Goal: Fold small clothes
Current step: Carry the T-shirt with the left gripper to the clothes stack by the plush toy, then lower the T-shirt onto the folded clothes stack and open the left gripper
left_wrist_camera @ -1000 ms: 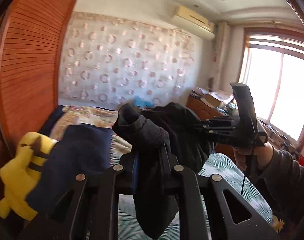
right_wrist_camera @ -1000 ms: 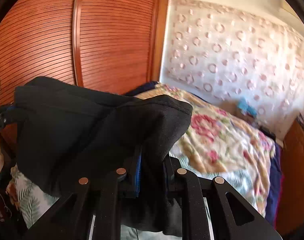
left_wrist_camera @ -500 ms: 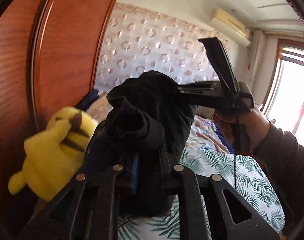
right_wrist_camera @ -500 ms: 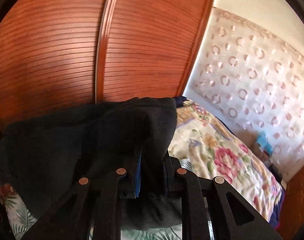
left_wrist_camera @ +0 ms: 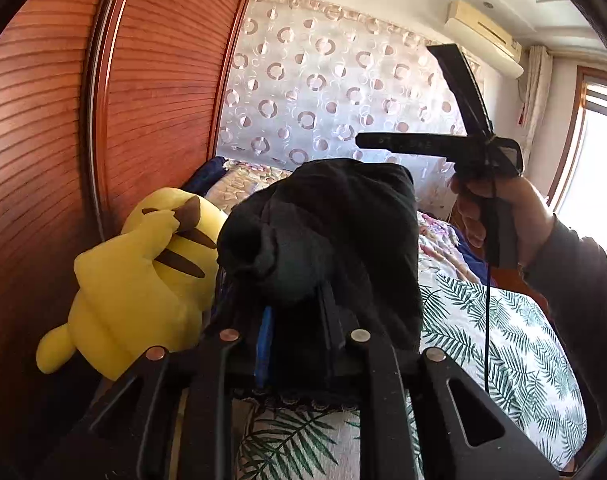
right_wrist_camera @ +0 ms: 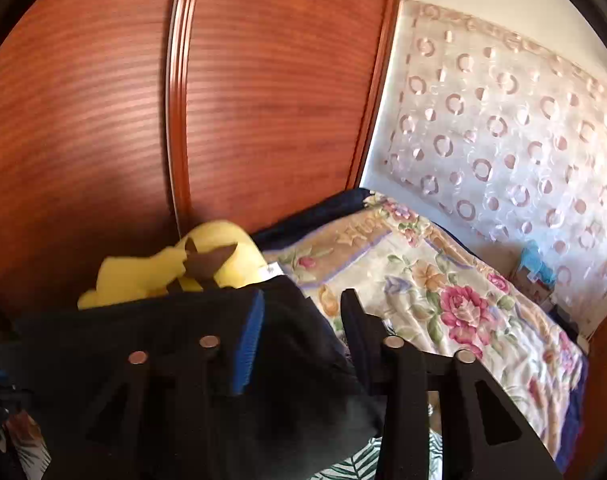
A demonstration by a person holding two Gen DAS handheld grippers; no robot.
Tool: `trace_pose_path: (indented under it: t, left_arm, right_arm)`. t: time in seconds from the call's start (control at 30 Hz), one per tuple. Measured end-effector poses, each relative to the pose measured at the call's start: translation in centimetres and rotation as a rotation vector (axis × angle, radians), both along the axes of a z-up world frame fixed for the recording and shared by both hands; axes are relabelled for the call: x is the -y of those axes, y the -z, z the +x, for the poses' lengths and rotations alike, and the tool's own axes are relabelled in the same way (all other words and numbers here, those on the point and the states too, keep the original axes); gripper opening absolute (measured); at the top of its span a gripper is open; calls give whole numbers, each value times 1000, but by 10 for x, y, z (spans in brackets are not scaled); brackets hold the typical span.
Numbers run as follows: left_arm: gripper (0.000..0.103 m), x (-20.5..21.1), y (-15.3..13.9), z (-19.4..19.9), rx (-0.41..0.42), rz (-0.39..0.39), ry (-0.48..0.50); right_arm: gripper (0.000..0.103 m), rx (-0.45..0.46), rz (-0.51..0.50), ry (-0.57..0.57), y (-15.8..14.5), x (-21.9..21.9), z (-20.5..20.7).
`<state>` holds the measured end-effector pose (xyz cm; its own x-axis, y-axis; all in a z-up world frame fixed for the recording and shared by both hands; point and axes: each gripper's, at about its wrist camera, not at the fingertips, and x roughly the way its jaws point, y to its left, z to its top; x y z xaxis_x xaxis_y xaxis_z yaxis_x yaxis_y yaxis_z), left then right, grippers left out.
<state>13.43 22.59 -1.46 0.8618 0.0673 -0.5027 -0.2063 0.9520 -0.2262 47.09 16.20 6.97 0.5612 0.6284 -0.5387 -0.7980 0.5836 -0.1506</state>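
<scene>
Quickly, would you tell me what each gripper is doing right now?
Left gripper: jaws opening slightly, pads still on the black garment.
Right gripper: jaws opening, letting go of the garment.

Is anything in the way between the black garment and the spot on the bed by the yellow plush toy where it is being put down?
Nothing visible blocks it. The black garment already lies beside the yellow plush toy. The right gripper is opening, its pads no longer pressing the cloth; the left gripper has the garment between its opening jaws.
</scene>
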Motion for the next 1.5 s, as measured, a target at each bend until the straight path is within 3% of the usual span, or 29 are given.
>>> trace_pose_path:
  t: [0.07,0.13,0.17,0.23,0.27,0.37,0.53,0.77,1.2,1.5]
  left_arm:
    - [27,1,-8,-10,23,47,-12]
    - [50,-1,-16,-17,55,61,-13]
    - [53,-1,-20,-20,73,61,-10]
    - [75,-1,-22,-19,76,71,-6]
    - [77,0,-22,-16,80,77,5]
    - [77,4,-18,-4,52,81,34]
    - [80,15,-11,4,5,80,59]
    - [80,24,-15,2,-9,113,47]
    - [81,49,-24,-14,-29,189,47]
    - [81,86,-26,-30,-43,206,128]
  right_arm:
    - [43,3,9,-6,1,8,-7]
    - [44,-10,29,-28,5,18,-15]
    - [45,-25,37,-45,10,19,-19]
    - [45,-56,40,-65,21,24,-20]
    - [45,-68,30,-59,28,28,-17]
    - [45,-80,12,-35,46,30,-10]
    - [58,-120,61,7,71,25,12]
    - [58,-116,73,39,85,15,12]
    - [58,-55,153,75,51,69,-72]
    - [60,-52,171,122,40,128,-152]
